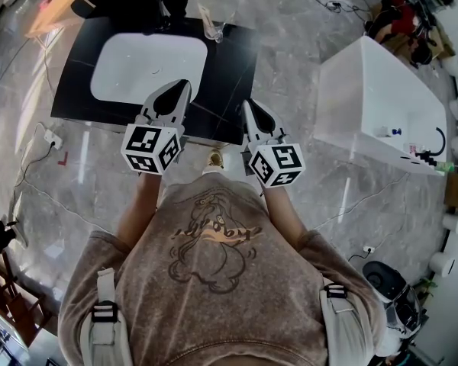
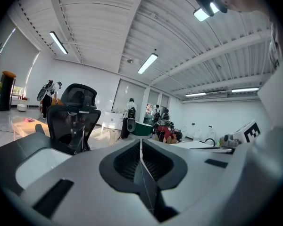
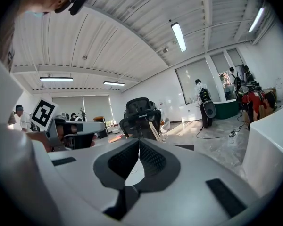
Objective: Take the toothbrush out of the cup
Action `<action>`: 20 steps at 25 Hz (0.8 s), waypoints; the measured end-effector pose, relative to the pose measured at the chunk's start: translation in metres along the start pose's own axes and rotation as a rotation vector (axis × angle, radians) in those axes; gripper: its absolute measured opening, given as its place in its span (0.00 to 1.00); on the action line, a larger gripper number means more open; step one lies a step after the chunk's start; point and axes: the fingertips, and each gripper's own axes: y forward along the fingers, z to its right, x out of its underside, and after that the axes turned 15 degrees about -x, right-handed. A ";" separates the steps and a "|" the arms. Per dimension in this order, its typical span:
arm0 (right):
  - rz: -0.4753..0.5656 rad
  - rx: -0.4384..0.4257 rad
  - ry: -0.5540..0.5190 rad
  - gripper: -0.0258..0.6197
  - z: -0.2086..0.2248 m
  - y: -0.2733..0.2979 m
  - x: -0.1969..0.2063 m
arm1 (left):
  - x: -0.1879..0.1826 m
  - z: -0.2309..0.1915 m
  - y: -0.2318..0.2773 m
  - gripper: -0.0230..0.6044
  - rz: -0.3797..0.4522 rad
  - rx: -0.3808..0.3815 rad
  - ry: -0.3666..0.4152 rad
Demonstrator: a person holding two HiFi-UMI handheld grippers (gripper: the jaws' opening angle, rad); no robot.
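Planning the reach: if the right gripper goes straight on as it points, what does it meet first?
Probably the cup with the toothbrush at the far edge of the table; the shut right gripper aims roughly at it. Depth is unclear.

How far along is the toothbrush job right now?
Nothing looks done: the toothbrush stands in the cup at the table's far edge. In hand: nothing; the left gripper and right gripper are shut, empty, over the near edge. Left: reach, grip the toothbrush, lift it out.
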 end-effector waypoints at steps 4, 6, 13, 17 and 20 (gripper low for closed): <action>-0.004 -0.006 0.001 0.07 0.010 0.013 -0.003 | 0.003 -0.007 0.021 0.08 -0.016 -0.002 -0.008; -0.004 -0.009 0.002 0.07 0.013 0.017 -0.005 | 0.005 -0.010 0.030 0.08 -0.027 -0.001 -0.005; -0.013 -0.011 0.012 0.07 0.022 0.025 -0.005 | 0.004 -0.018 0.072 0.08 -0.035 0.003 -0.024; -0.020 -0.004 0.018 0.07 0.029 0.025 -0.002 | 0.003 -0.027 0.101 0.08 -0.017 -0.025 -0.038; -0.023 0.002 0.022 0.07 0.035 0.024 -0.001 | 0.003 -0.032 0.125 0.08 -0.008 -0.040 -0.041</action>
